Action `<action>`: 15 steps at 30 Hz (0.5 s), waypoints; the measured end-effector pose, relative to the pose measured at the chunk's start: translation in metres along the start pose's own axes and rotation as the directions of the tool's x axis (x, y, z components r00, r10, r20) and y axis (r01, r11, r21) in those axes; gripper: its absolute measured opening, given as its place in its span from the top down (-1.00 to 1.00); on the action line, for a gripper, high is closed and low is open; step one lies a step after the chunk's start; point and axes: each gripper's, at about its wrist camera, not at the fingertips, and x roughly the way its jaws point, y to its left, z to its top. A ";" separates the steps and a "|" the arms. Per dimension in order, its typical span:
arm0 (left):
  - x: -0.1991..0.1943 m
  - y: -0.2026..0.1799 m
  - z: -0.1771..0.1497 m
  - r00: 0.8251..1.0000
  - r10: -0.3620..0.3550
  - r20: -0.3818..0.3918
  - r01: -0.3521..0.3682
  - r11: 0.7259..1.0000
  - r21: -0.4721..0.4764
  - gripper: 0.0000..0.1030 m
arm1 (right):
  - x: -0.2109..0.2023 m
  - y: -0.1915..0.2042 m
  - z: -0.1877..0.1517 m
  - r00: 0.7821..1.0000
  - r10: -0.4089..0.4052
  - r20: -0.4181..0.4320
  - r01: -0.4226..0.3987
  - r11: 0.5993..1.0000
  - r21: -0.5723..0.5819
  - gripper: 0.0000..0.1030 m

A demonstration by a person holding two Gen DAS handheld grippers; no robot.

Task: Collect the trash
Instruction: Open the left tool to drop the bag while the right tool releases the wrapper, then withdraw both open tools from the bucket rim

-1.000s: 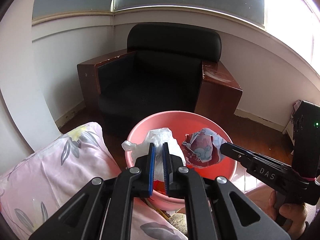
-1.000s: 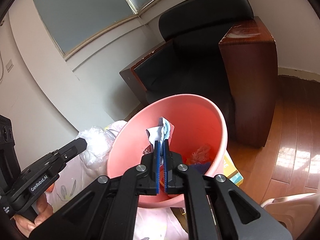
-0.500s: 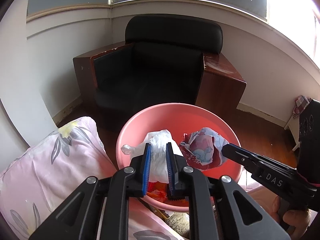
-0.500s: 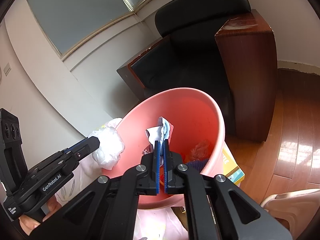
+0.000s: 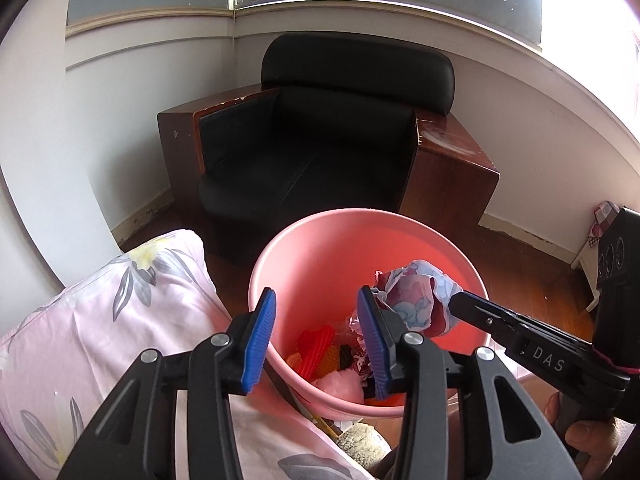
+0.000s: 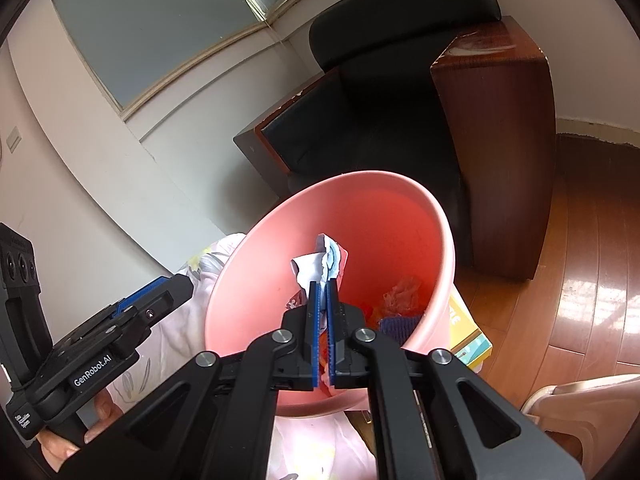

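Note:
A pink bucket point(image 5: 360, 216) point(image 6: 442, 220) stands below both grippers, with red and orange scraps point(image 5: 316, 344) at its bottom. My left gripper point(image 5: 316, 292) hangs over the bucket's near rim. Its jaws are opening and nothing is between the blue pads point(image 5: 260, 328). In the right wrist view it enters from the left point(image 6: 168, 292). My right gripper point(image 6: 322, 282) is shut on a crumpled red, blue and white wrapper point(image 6: 320, 262) point(image 5: 416, 300), held above the bucket's mouth. It reaches in from the right point(image 5: 456, 300) in the left wrist view.
A black armchair point(image 5: 320, 152) with brown wooden sides point(image 6: 500, 140) stands right behind the bucket. Pink floral bedding point(image 5: 120, 320) lies at the left. A yellow and teal box point(image 6: 468, 332) sits by the bucket on the wooden floor point(image 6: 592, 280). A beige chair point(image 6: 580, 404) is at the lower right.
The left jaws have spread apart and the white plastic bag they pinched is gone from between them. The right gripper keeps its hold on the wrapper and has stayed in place.

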 end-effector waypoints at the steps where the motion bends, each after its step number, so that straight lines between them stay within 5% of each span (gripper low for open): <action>1: -0.001 0.000 0.000 1.000 -0.001 0.000 0.001 1.000 -0.002 0.19 | 0.000 0.001 0.000 1.000 -0.001 0.001 0.001 1.000 -0.001 0.93; 7: -0.006 0.004 -0.005 1.000 -0.002 -0.001 0.002 1.000 -0.013 0.19 | 0.001 0.002 0.000 1.000 -0.013 -0.002 0.013 1.000 0.009 0.92; 11: -0.008 0.006 -0.005 1.000 -0.006 -0.002 0.006 1.000 -0.024 0.19 | -0.001 0.004 0.000 1.000 -0.012 0.007 0.012 1.000 0.013 0.39; 15: -0.010 0.007 -0.005 1.000 -0.008 -0.002 0.008 0.999 -0.033 0.19 | -0.003 0.008 0.000 1.000 -0.006 0.012 0.006 1.000 0.002 0.32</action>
